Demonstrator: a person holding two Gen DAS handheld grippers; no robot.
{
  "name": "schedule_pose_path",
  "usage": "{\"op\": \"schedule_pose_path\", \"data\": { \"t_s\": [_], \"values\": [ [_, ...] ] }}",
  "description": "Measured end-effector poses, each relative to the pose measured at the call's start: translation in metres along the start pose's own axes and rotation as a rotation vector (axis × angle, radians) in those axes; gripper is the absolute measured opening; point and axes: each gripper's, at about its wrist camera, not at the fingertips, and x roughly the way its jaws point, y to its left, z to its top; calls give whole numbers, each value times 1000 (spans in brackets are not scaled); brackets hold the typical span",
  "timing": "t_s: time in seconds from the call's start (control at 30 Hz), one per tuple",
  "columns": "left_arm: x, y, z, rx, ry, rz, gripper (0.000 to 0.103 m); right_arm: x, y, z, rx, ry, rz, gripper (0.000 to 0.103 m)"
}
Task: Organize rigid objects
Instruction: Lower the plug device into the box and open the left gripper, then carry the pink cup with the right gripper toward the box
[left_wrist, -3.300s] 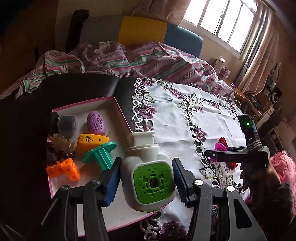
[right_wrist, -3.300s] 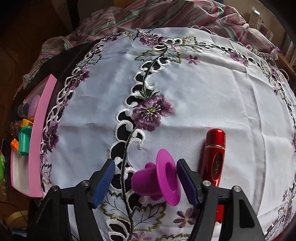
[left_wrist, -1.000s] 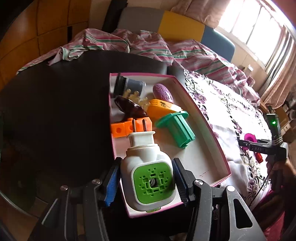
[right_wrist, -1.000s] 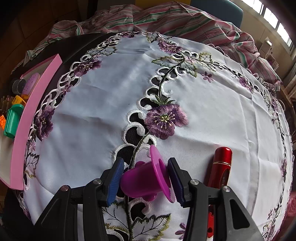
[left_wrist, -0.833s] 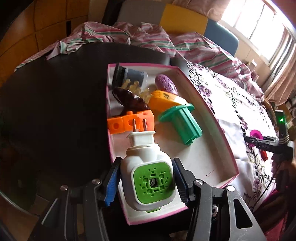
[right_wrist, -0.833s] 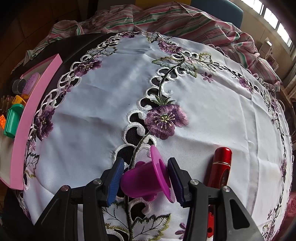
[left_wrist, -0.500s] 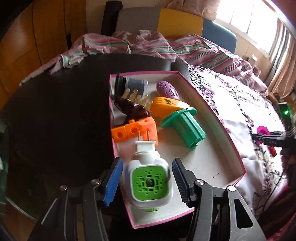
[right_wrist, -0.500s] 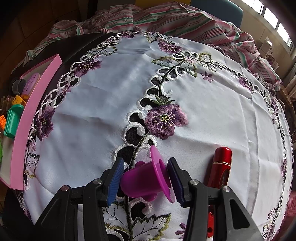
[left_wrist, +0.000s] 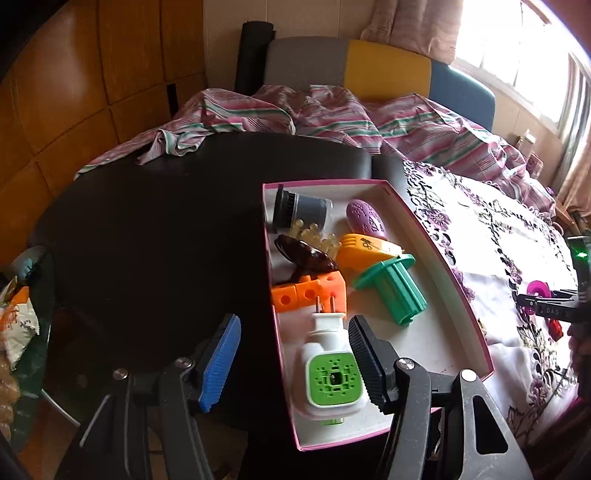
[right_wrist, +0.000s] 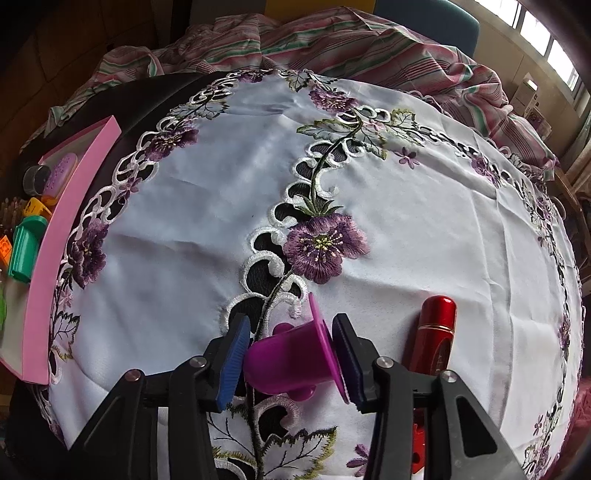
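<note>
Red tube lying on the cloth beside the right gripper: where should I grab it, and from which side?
Judging by its pose, take the red tube across its round body, just below the gold band, coming from above. It lies flat on the embroidered tablecloth, lengthwise away from the camera, so jaws straddle it side to side. The right gripper must first drop the purple cup.

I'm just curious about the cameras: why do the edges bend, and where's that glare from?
Left wrist view: fisheye lens curves the pink tray's rim; the window is blown out white, and the black table is very dark. Right wrist view: the tablecloth bulges domelike, evenly lit, corners vignetted.
</note>
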Motion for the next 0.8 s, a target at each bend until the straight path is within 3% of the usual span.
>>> {"op": "schedule_pose_path", "data": {
  "t_s": [0.5,0.8],
  "values": [
    [-1,2,-4,-15,13,12,62,-21,-17,7,81,-111,-27,45],
    [0,5,-5,-30,21,-1,62,-20,-18,7,89,-111,-35,45]
  ]
}}
